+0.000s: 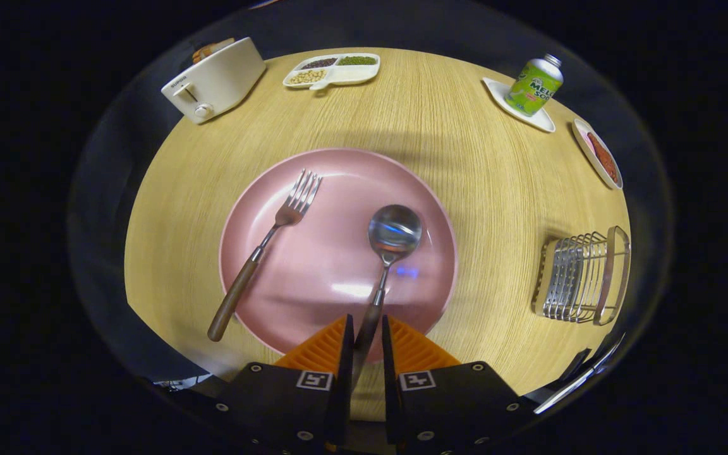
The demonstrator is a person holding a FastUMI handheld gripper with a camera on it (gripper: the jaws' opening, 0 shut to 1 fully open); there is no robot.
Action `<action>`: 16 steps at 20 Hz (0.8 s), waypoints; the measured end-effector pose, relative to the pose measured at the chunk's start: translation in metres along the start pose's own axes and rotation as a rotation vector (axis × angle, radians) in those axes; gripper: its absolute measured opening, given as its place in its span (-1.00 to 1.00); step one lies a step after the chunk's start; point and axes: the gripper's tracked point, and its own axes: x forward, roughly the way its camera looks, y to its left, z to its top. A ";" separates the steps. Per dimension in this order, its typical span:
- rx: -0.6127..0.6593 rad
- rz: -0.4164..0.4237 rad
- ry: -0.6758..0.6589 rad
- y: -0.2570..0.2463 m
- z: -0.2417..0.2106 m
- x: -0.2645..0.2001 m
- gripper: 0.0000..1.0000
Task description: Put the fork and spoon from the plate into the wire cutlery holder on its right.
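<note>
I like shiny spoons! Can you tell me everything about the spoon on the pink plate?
The spoon has a shiny round metal bowl facing up and a dark, wood-looking handle. It lies on the pink plate, right of the fork. Its handle runs back off the rim between the gripper fingers, which stand close on each side; whether they press it, I cannot tell.

The tongs (364, 338) straddle the spoon (388, 253) handle at the pink plate's (332, 265) near rim, fingers close beside it. The fork (269, 243) lies across the plate's left side. The wire cutlery holder (582, 278) stands near the tabletop's (465, 158) right edge.
</note>
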 end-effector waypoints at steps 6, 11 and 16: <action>-0.010 0.015 -0.019 -0.006 0.005 0.001 -0.87; -0.005 0.060 -0.083 -0.011 0.007 -0.022 -0.91; 0.053 0.044 -0.160 -0.045 0.010 -0.060 -0.90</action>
